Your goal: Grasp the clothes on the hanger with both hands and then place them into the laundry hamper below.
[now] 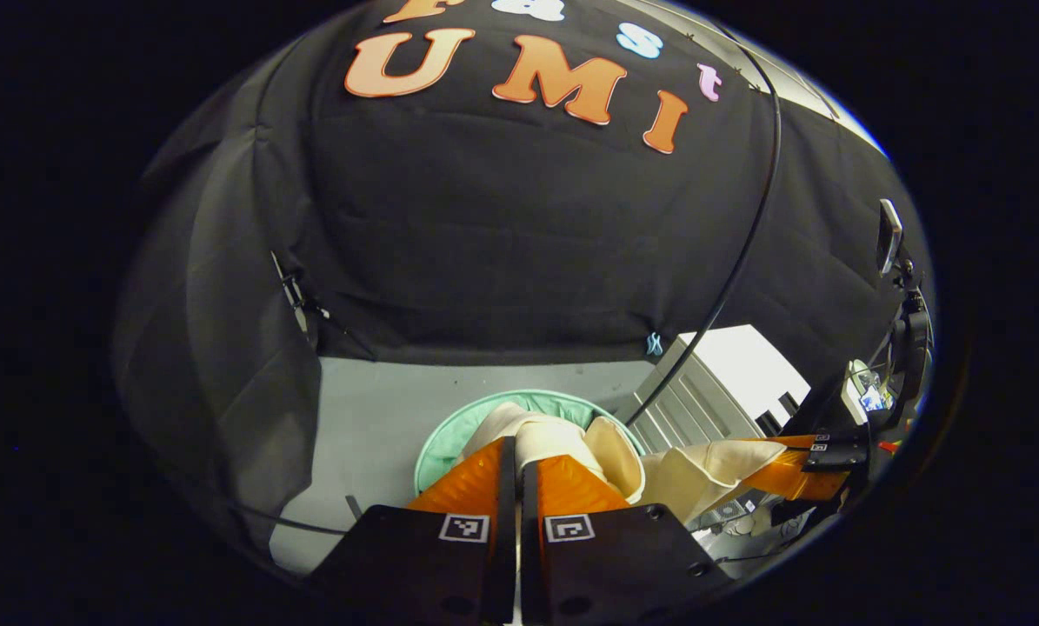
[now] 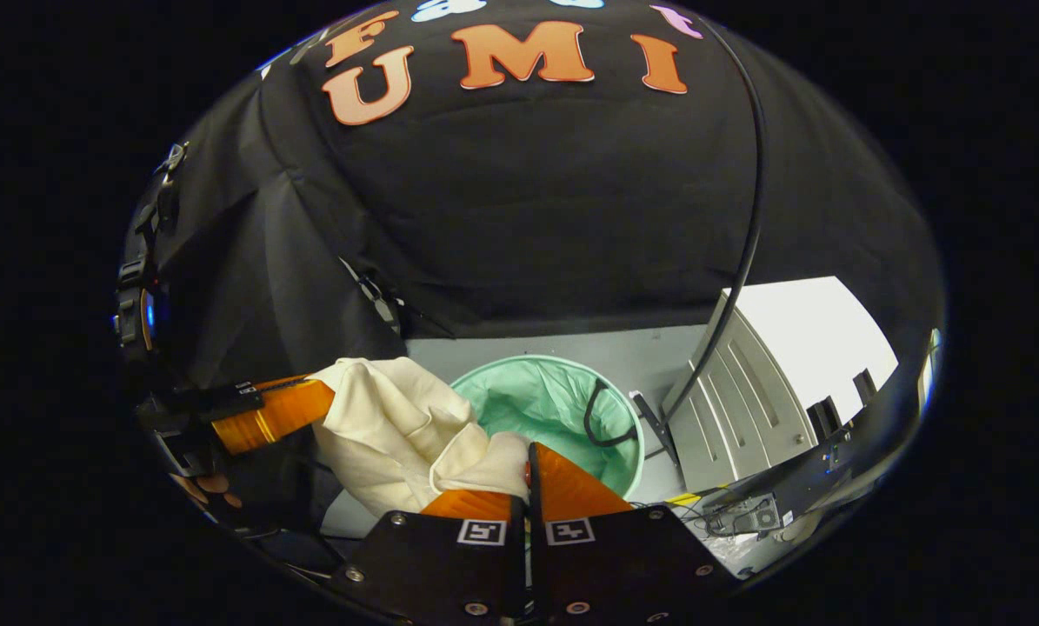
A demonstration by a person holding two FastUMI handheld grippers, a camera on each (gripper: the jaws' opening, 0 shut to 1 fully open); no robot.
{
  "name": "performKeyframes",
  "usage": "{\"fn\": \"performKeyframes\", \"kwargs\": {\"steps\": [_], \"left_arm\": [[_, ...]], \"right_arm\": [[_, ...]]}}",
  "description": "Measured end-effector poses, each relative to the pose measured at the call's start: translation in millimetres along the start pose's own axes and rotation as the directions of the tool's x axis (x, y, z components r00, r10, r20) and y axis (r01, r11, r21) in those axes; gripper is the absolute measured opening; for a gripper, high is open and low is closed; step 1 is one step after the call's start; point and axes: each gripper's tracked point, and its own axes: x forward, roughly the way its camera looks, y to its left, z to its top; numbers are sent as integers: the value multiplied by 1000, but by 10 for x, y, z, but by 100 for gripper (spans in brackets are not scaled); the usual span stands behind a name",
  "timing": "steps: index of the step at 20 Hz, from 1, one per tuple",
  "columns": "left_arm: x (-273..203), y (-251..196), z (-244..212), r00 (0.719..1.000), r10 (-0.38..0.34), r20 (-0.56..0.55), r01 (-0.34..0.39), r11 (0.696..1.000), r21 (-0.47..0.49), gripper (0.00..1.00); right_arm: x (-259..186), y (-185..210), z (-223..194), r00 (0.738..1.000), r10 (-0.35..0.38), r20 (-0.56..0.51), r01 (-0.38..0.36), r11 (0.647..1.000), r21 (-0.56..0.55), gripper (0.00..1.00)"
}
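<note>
A cream garment (image 1: pixel 571 439) hangs bunched between both grippers, above a round mint-green hamper (image 1: pixel 436 452) on the grey floor. My left gripper (image 1: pixel 514 452) is shut on one end of the cloth; the other gripper (image 1: pixel 797 465) pinches the far end at the right. In the right gripper view, my right gripper (image 2: pixel 528 465) is shut on a fold of the garment (image 2: pixel 389 422), which stretches left to the other gripper (image 2: pixel 267 409). The hamper (image 2: pixel 554 404) lies open just beyond and below the cloth, its inside lined with green fabric.
A white slatted cabinet (image 2: pixel 771 382) stands right of the hamper. A black cable (image 2: pixel 749 217) runs down the black cloth wall and loops over the hamper's rim. Clips and a device on a stand (image 1: pixel 889 239) sit at the right edge. Grey floor (image 1: pixel 371 409) surrounds the hamper.
</note>
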Motion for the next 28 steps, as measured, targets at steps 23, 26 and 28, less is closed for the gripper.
{"fn": "performKeyframes", "kwargs": {"steps": [23,26,28], "left_arm": [[-383,383,-878,979,85,-184,-106,989,-104,94],[-576,357,-555,993,86,-77,-93,992,-88,98],[-662,386,-283,996,91,3,-91,993,-78,98]], "right_arm": [[-243,73,-621,996,1,-90,0,1000,13,94],[-424,157,-428,999,13,-34,-12,1000,25,94],[-546,173,-232,1000,9,8,-9,1000,27,94]]}}
